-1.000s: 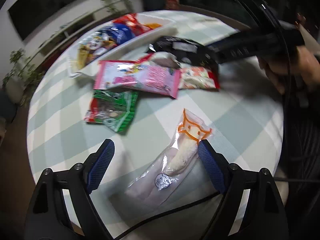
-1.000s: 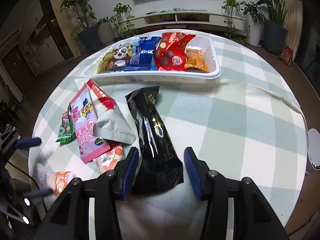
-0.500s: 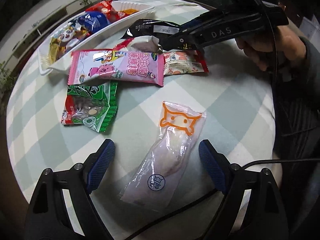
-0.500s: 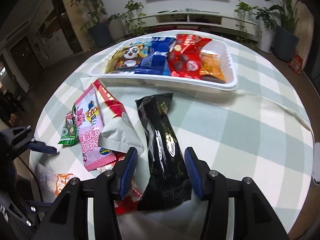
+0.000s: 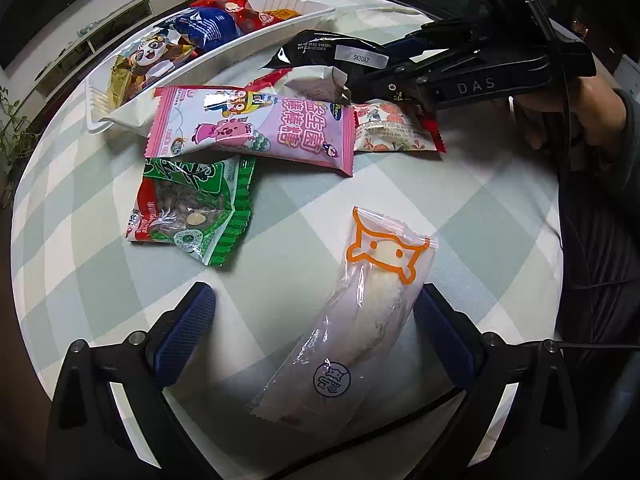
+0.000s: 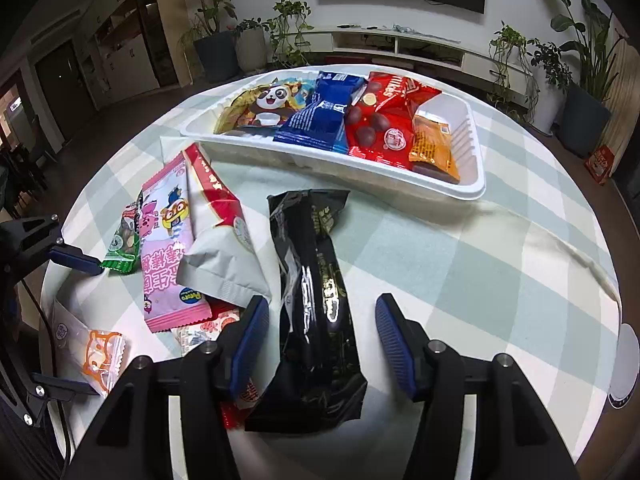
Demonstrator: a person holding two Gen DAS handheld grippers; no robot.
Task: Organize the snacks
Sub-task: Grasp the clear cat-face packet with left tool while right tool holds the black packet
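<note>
Your left tool (image 5: 314, 322) points down at the table (image 5: 460, 200), its jaws opening and now very wide. The clear packet with the orange cat face (image 5: 360, 316) lies flat between them; the right pad sits just beside the packet's edge and the left pad stands well apart from it, so nothing is gripped.

Your right tool (image 6: 322, 338) also has its jaws opening. The black packet (image 6: 316, 300) lies lengthwise between the blue pads, with a gap showing on both sides; not gripped. In the left wrist view your hand (image 5: 576, 108) holds that tool's black handle.

Landmark: the white tray (image 6: 472, 148) at the far side of the table.
- In the tray, left to right in the right wrist view: panda packet (image 6: 264, 108), blue packet (image 6: 320, 114), red packet (image 6: 384, 120), orange packet (image 6: 432, 144).
- The black packet lies just in front of the tray, one end near its front wall.
- To the left of the black packet and in front of the tray: a grey-and-red packet (image 6: 224, 248) lying on a pink packet (image 6: 168, 264), a red-and-white packet (image 5: 392, 128) partly under them, and a green packet (image 5: 192, 212) farther out.
- The clear packet lies farthest from the tray, near the table's near edge.
</note>
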